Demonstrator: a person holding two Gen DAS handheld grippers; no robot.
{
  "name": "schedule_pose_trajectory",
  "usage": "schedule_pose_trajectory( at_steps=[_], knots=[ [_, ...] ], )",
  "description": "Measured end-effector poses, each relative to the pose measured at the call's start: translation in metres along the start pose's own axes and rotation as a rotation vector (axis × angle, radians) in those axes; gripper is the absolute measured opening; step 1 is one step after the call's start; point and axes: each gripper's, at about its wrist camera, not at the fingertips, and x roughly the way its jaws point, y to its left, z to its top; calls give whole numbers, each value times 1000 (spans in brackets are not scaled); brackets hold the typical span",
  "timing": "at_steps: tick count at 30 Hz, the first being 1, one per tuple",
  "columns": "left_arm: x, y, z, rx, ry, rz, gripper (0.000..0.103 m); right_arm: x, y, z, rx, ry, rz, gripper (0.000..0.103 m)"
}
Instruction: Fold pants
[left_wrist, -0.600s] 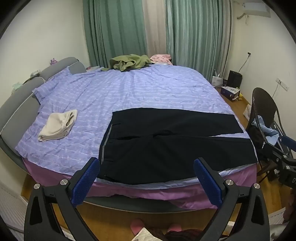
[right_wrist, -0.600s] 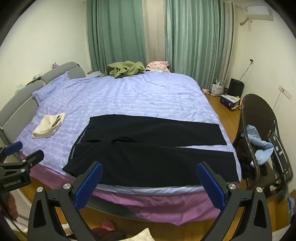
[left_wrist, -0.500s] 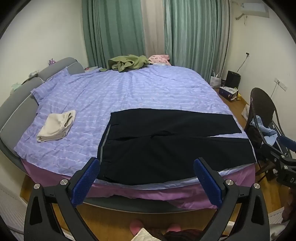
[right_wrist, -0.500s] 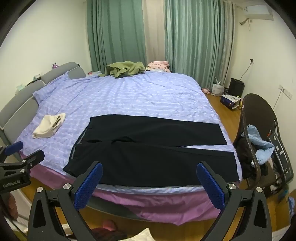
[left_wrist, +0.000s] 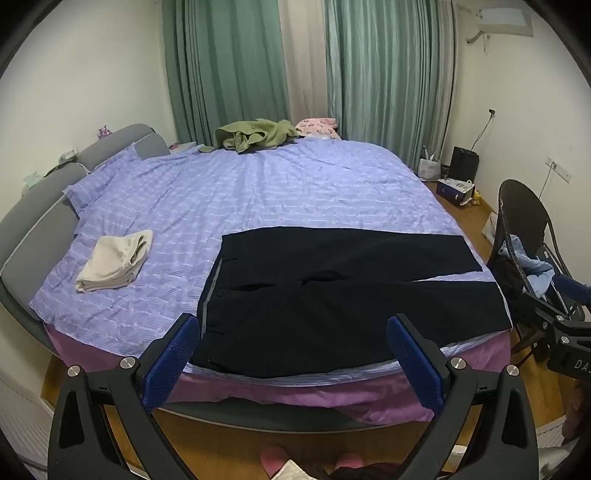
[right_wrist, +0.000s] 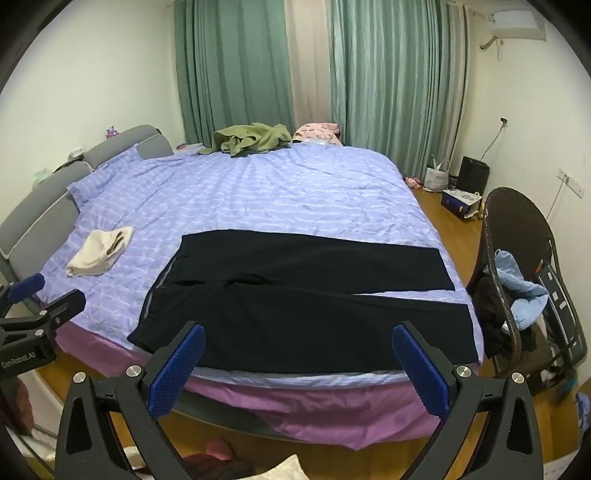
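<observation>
Both your grippers hang in front of the bed's near edge, above the floor, pointing down toward the bed. The left gripper (left_wrist: 293, 350) has its fingers (left_wrist: 171, 360) spread wide with nothing between them, and the right gripper (right_wrist: 297, 358) is the same: fingers (right_wrist: 177, 365) released and empty. Neither touches any cloth.

Just beyond the fingers, the pants (left_wrist: 332, 291) lie flat on the bed (left_wrist: 295, 192), close to its near edge. The waistband is to the left and the two legs run out to the right, the near leg along the edge and the far leg behind it, with a narrow wedge of sheet showing between them at the cuffs. Nothing is folded over, so you are at the very start, lining up for the first grasp.

The first fold, as I judge it, lays one leg onto the other. For that you need the left gripper down at the waistband's near corner and the right at the near cuff, each pinching the edge only, not the sheet beneath.

Further back, a folded cream cloth (left_wrist: 114, 260) sits left of the pants, well apart. A green garment (left_wrist: 255, 134) lies at the far side by the curtains; both are out of your way
</observation>
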Motion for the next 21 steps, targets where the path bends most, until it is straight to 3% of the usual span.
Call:
schedule_pose_trajectory(
  at_steps=[21],
  knots=[
    [4,4,2,-26,8,0,103,-4,-11,1,3,-4,4,103]
  ],
)
